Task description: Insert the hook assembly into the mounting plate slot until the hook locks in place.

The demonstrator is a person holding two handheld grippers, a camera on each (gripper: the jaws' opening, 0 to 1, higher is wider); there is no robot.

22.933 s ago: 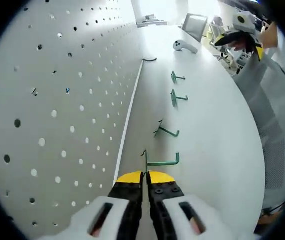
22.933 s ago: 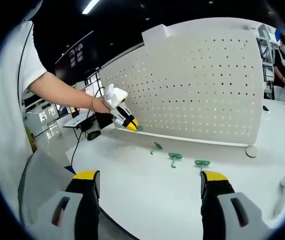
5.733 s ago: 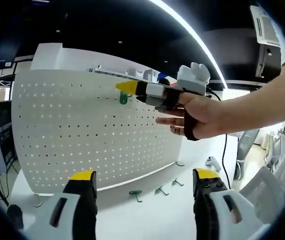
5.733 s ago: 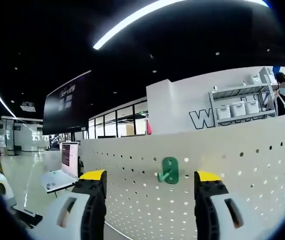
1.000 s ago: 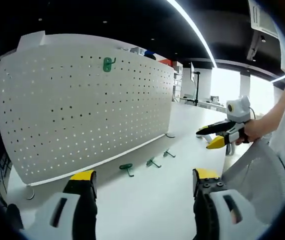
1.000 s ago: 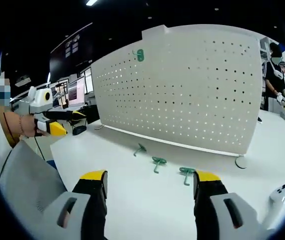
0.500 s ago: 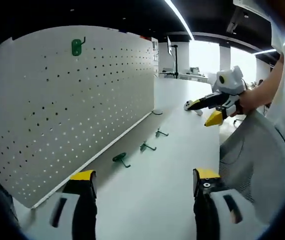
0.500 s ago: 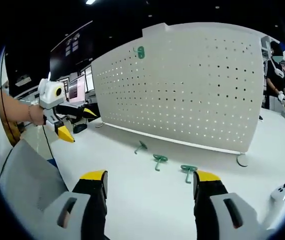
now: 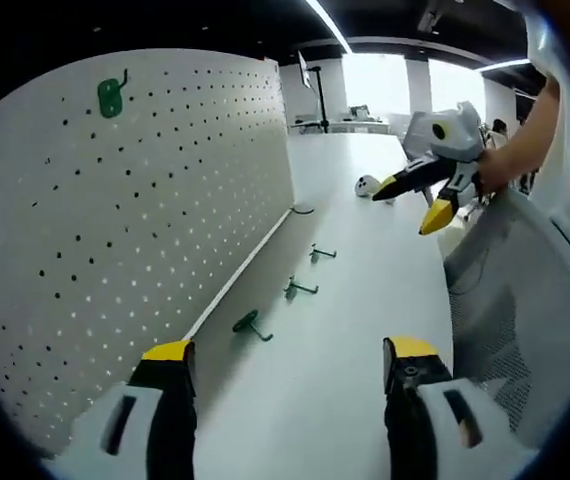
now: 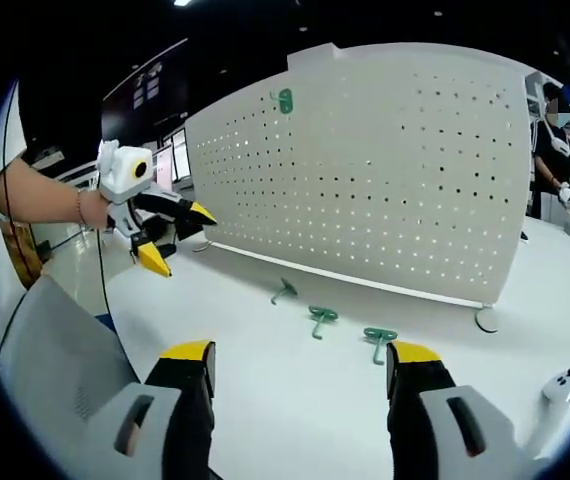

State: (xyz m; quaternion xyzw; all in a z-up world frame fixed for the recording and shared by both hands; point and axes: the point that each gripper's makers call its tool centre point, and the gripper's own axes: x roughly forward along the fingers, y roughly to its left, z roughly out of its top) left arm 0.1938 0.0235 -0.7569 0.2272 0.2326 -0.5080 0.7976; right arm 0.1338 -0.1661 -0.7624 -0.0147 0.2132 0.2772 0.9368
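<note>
your left gripper rides with its jaws spread wide and nothing between them, hanging above the white table. ahead of it, a row of three loose green hooks lies on the table along the foot of the pegboard: the nearest hook first, then the middle hook, then the far hook. in the left gripper view the nearest hook sits ahead and slightly left of your left jaws, its shank pointing out from the board toward the open table.

your right gripper is also spread and empty. in the right gripper view the same row lies ahead, and the hook at the right end sits nearest to the right jaw. both grippers stand well apart from the hooks; i judge the left gripper to be nearer the row's end on its own side, so it looks the readier one for the next pick.

farther off, one mounted hook already sits high on the pegboard, near its top edge. the board stands upright across the table, so a picked hook will have to travel up and into its face. beyond the row, a white controller lies on the table.
</note>
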